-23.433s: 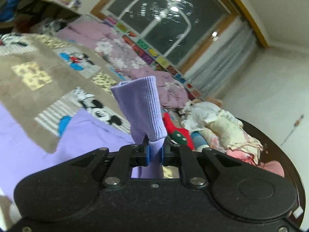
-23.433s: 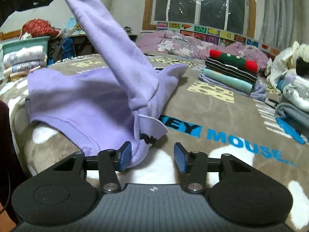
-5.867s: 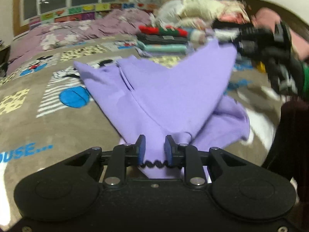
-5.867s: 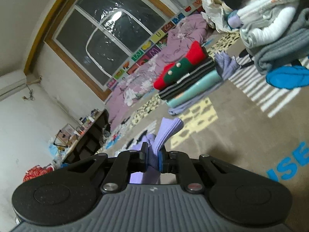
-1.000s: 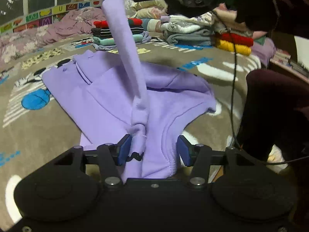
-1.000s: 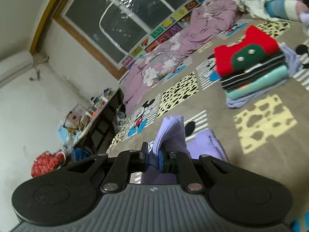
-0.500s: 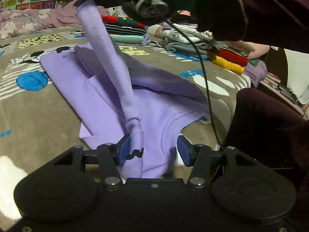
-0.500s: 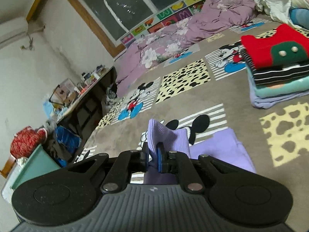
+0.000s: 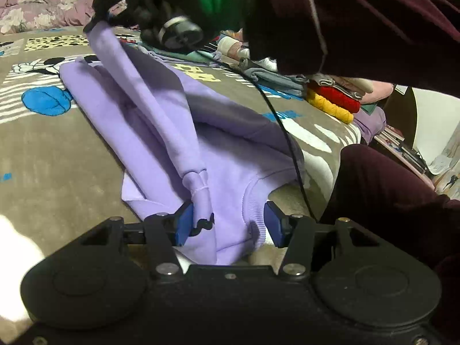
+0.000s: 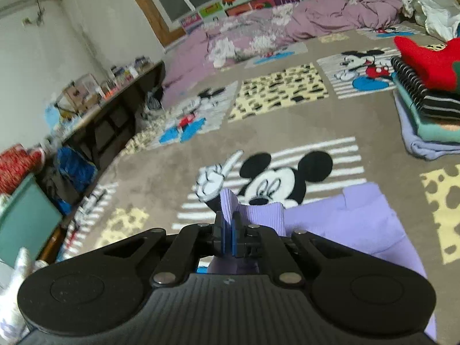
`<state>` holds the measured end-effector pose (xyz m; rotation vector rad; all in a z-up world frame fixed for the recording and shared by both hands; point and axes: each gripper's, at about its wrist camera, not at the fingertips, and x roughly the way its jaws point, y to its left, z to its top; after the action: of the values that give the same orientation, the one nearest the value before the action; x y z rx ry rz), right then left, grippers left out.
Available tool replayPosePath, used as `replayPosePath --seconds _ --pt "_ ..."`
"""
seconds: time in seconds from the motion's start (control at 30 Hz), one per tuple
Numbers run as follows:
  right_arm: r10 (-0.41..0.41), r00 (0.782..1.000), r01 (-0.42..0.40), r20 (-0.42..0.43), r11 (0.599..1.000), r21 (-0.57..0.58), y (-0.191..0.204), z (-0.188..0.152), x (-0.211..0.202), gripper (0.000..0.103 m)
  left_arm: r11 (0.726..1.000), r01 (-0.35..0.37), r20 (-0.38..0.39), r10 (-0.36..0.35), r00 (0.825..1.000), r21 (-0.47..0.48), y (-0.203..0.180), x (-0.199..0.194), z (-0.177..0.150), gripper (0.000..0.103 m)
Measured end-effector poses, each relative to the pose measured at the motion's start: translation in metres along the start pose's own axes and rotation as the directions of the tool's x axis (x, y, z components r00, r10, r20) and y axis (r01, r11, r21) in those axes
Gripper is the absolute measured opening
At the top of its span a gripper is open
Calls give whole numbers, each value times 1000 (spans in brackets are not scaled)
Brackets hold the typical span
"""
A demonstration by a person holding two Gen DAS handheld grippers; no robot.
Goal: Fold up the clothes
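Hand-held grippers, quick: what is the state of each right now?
Left hand-held gripper: open, purple sweatshirt lying between its fingers.
Right hand-held gripper: closed on the sweatshirt's sleeve cuff.

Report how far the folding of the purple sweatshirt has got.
Done: the purple sweatshirt lies on the blanket, one side already folded over the body. In hand: the right gripper is shut on the sleeve cuff, lifting the sleeve; the left gripper is open at the shoulder. Left: lay the sleeve across, fold the body, add it to the folded stack.

Sweatshirt [image 9: 161, 120] on blanket [image 9: 51, 155] — folded stack [image 10: 425, 97] behind, right.
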<state>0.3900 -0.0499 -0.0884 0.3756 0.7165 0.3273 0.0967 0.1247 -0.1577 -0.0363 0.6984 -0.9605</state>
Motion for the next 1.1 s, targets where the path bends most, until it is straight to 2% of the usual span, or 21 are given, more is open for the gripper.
replayPosePath --seconds 0.2,0.27,0.37,0.43,0.5,0.6,0.77,0.87,0.9,0.93,1.1 --pt "-85 995 84 -50 996 -36 -2 -12 32 6 1000 13 4 -13 1000 -18 5 -1 -1 51" --pt "-90 994 88 -66 996 -30 -4 -13 39 7 1000 18 4 -18 1000 -24 7 -1 -1 51" --pt "-59 997 58 -42 998 -10 -13 -5 30 14 999 25 4 -25 1000 -31 9 0 -1 51" --pt "-33 999 33 -19 999 2 -19 1 21 26 999 27 3 -27 1000 -35 10 0 0 51" --pt "-8 1000 8 4 1000 15 -26 7 12 33 999 29 2 -29 1000 -38 11 1 0 51" --pt "6 1000 -6 -2 1000 9 -41 13 8 34 999 30 1 -30 1000 -43 14 1 0 51" --pt "48 991 -54 -126 998 -44 -58 0 18 34 998 31 1 -31 1000 -48 16 0 -1 51" --pt "66 984 -79 -163 994 -73 -54 -11 23 34 998 33 1 -33 999 -52 18 -1 -1 51" --pt "80 983 -94 -168 993 -77 -52 -13 23 28 998 34 1 -34 999 -53 18 0 -1 51" --pt "94 981 -109 -173 991 -81 -50 -15 24 12 998 34 1 -34 999 -54 18 0 -1 51" --pt "110 989 -115 -97 992 -55 -45 -13 9 12 998 39 0 -39 999 -55 20 -1 -1 51"
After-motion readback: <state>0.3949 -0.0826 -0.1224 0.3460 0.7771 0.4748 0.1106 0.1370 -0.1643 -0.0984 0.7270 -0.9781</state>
